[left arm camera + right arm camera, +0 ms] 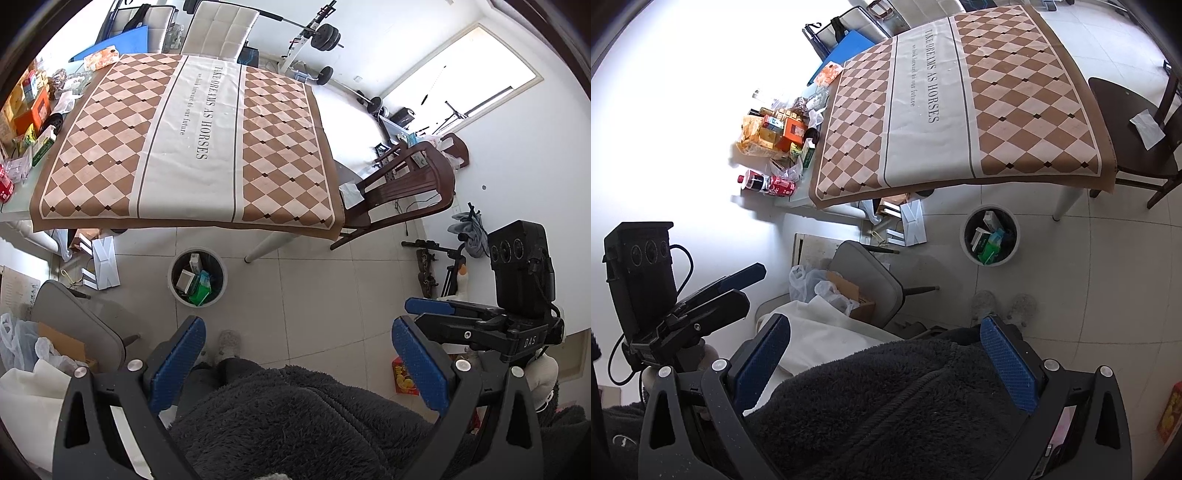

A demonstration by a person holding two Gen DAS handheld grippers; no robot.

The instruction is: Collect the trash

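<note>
We find both tongs, left and right, open and empty; boxes fill the bin beside the tabletop.

Matt woven cloth on table. Glossy dark wood chair. Smooth glossy floor tiles. Fuzzy dark fleece robe. Textured blue rubber-like pads, matt black plastic frame. Cardboard cartons in bin.
</note>
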